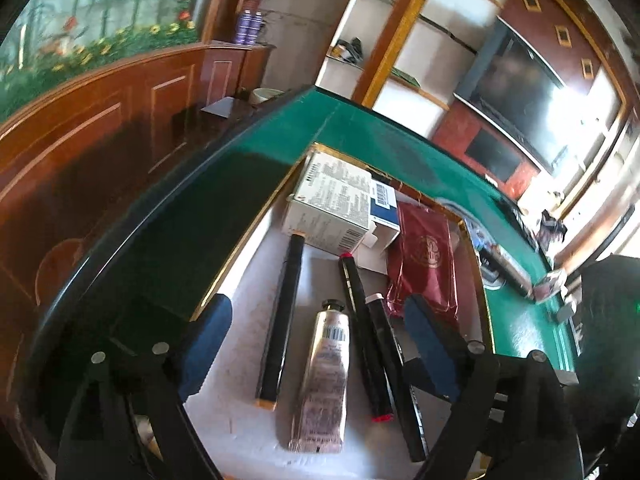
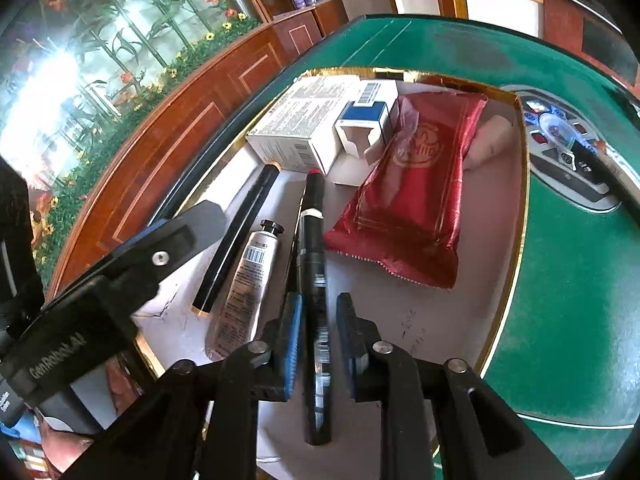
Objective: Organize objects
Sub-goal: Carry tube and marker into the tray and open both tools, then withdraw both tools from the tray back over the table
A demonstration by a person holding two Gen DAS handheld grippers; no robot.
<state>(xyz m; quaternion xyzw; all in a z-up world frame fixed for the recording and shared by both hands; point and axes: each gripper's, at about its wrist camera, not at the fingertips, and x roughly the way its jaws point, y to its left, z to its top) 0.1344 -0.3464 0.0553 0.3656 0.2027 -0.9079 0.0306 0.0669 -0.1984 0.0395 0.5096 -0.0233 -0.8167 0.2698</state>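
Note:
A white gold-rimmed tray point(image 1: 248, 428) point(image 2: 460, 312) holds a white box point(image 1: 332, 204) point(image 2: 304, 128), a blue-and-white box point(image 1: 386, 210) point(image 2: 362, 120), a red foil packet point(image 1: 428, 256) point(image 2: 412, 196), a black gold-tipped stick point(image 1: 280, 320) point(image 2: 236, 240), a silver tube point(image 1: 324, 376) point(image 2: 244, 284), a red-capped black pen point(image 1: 362, 336) and a white-banded black pen point(image 1: 396, 376) point(image 2: 316, 300). My left gripper point(image 1: 316, 348) is open above the tube and pens. My right gripper point(image 2: 318, 344) is slightly open, its pads either side of the white-banded pen.
The tray sits on a green felt table point(image 1: 400, 136) point(image 2: 580, 280) with a round control panel point(image 2: 568, 152) in its middle. The left gripper's body point(image 2: 100, 292) shows at left in the right wrist view. Wood panelling point(image 1: 100, 128) lies beyond the table edge.

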